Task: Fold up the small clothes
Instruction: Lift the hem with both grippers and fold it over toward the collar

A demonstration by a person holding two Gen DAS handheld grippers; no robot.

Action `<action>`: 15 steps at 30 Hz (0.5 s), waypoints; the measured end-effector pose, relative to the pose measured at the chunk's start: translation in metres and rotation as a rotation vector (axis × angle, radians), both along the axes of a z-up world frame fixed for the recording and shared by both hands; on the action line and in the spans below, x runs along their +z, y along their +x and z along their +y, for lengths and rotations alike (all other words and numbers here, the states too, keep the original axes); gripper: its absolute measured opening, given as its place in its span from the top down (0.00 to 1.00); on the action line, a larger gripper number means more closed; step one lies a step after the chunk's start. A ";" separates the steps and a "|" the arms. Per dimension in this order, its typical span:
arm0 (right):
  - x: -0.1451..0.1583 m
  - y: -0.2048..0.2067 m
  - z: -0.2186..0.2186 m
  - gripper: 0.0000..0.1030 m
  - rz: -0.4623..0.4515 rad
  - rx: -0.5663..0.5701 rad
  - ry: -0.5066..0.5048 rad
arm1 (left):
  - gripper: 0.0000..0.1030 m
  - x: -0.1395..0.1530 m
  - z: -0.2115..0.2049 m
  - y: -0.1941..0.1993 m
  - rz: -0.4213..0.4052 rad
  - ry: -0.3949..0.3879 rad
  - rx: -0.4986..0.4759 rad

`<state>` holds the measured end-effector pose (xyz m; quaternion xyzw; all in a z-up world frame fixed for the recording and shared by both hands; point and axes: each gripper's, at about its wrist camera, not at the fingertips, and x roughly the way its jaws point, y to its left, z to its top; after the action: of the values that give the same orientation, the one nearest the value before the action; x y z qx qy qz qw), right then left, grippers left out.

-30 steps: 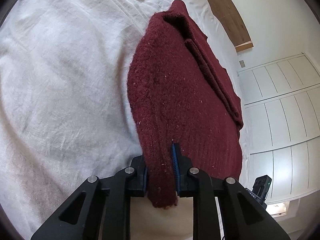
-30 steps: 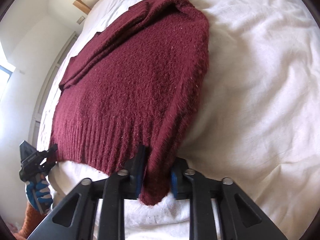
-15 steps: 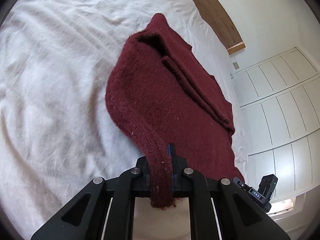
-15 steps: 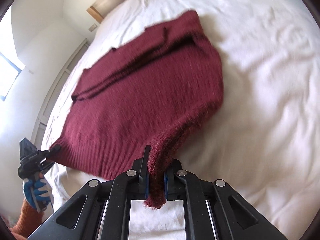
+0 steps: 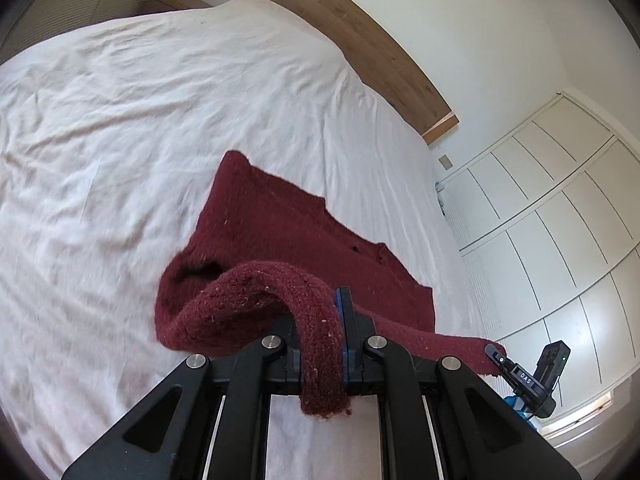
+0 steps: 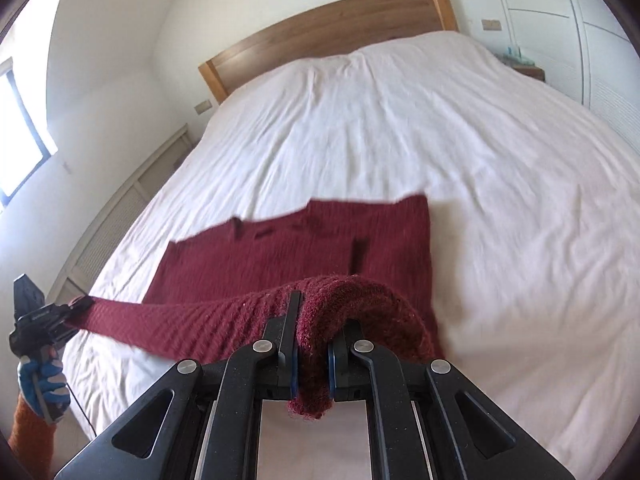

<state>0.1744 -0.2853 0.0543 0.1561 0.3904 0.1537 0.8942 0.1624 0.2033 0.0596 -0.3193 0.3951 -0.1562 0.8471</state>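
A dark red knitted sweater [image 5: 280, 232] lies on the white bed [image 5: 120, 120], its near hem lifted. My left gripper [image 5: 322, 344] is shut on one hem corner, which curls over the fingers. My right gripper [image 6: 310, 348] is shut on the other hem corner of the sweater [image 6: 280, 256]. The ribbed hem stretches taut between both grippers above the bed's near edge. The right gripper also shows in the left wrist view [image 5: 520, 372], and the left gripper in the right wrist view [image 6: 48, 316].
A wooden headboard [image 6: 328, 28] stands at the far end of the bed. White wardrobe doors [image 5: 560, 220] line one wall. A window [image 6: 20, 128] is on the other side. A gloved hand [image 6: 40, 384] holds the left gripper.
Both grippers have lifted the hem up and tilted toward the headboard. The sweater now looks farther away and flatter on the bed, its hem raised and taut.
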 end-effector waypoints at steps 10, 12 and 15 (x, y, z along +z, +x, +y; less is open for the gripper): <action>-0.038 0.105 0.009 0.91 0.104 -0.049 -0.027 | 0.91 -0.038 -0.004 0.092 0.080 0.102 0.033; -0.055 0.118 0.009 0.90 0.143 -0.058 -0.029 | 0.91 -0.053 -0.005 0.105 0.112 0.124 0.039; -0.074 0.134 0.009 0.90 0.189 -0.077 -0.020 | 0.91 -0.072 -0.006 0.122 0.146 0.151 0.048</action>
<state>0.3081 -0.2761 -0.0192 0.1759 0.4682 0.0997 0.8602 0.2842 0.1971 -0.0123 -0.2744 0.4587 -0.0817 0.8412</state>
